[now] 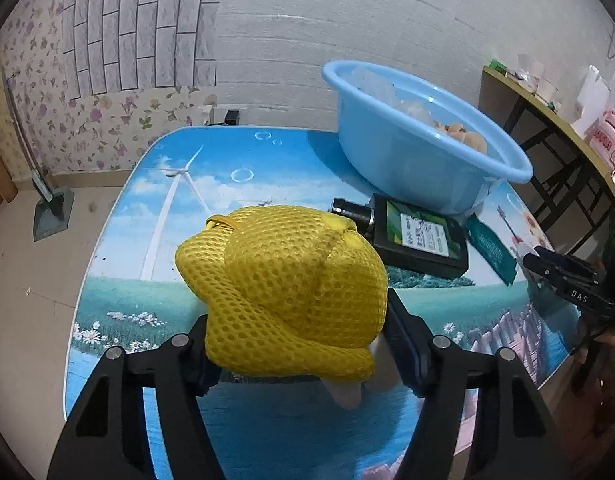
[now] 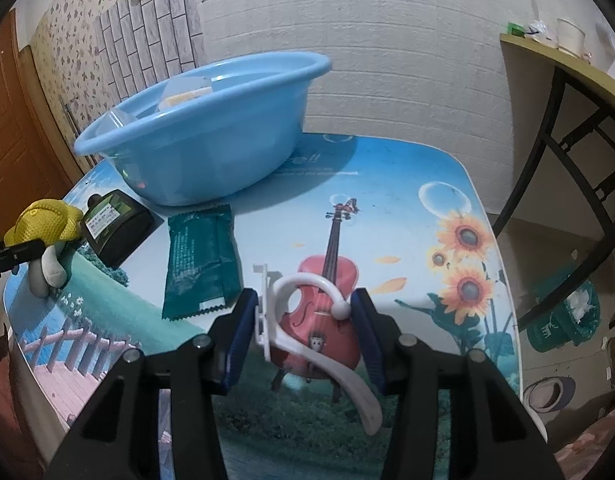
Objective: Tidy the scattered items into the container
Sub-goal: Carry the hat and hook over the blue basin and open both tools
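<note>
My left gripper is shut on a yellow mesh sponge and holds it above the table's near side; it also shows at the left in the right wrist view. My right gripper is shut on a white plastic hook-shaped item just over the table. The blue basin stands at the back right of the table and holds several items; it also shows in the right wrist view. A dark flat bottle and a green sachet lie in front of the basin.
The table top carries a printed picture with a violin and sunflowers. A wooden shelf with a black metal frame stands to the right. A green bin is on the floor beside the table.
</note>
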Tool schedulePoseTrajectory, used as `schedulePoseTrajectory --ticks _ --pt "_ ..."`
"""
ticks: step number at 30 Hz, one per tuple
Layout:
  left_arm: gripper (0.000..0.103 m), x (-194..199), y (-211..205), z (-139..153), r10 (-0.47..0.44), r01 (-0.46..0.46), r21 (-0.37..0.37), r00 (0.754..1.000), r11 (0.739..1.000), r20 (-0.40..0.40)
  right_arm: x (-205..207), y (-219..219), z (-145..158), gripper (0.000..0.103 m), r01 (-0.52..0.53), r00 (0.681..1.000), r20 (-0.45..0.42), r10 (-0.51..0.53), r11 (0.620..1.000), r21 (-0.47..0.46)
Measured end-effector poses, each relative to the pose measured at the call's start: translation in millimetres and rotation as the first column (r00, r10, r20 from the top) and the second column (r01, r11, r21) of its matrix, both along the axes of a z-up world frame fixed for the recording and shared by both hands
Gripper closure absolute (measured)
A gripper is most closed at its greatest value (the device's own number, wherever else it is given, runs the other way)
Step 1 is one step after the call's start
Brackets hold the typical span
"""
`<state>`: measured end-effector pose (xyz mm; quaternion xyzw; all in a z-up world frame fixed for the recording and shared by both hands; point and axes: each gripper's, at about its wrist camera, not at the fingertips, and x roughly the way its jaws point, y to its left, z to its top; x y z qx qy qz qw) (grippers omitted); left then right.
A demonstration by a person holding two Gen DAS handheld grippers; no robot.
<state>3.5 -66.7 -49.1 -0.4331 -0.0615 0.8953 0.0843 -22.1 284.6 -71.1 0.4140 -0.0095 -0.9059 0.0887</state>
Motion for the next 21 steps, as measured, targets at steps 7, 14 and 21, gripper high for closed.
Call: schedulePoseTrajectory --ticks 7,14,21 --pt "0.036 9 -2 42 0.028 -0.021 0.056 0.992 0.998 -0.123 6 4 15 0.056 0.002 0.999 -0.041 -0.003 0.999 -0.036" --pt "0.036 9 0 86 0.067 -0.048 0.096 0.977 0.994 -0.201 12 3 44 0.056 -0.011 0.995 -0.102 0.0 0.994 -0.108" --pt "0.036 9 18 119 0.034 -0.008 0.095 0.961 0.995 -0.273 15 -12 80 0.056 -0.064 0.982 -0.188 0.037 0.988 -0.139"
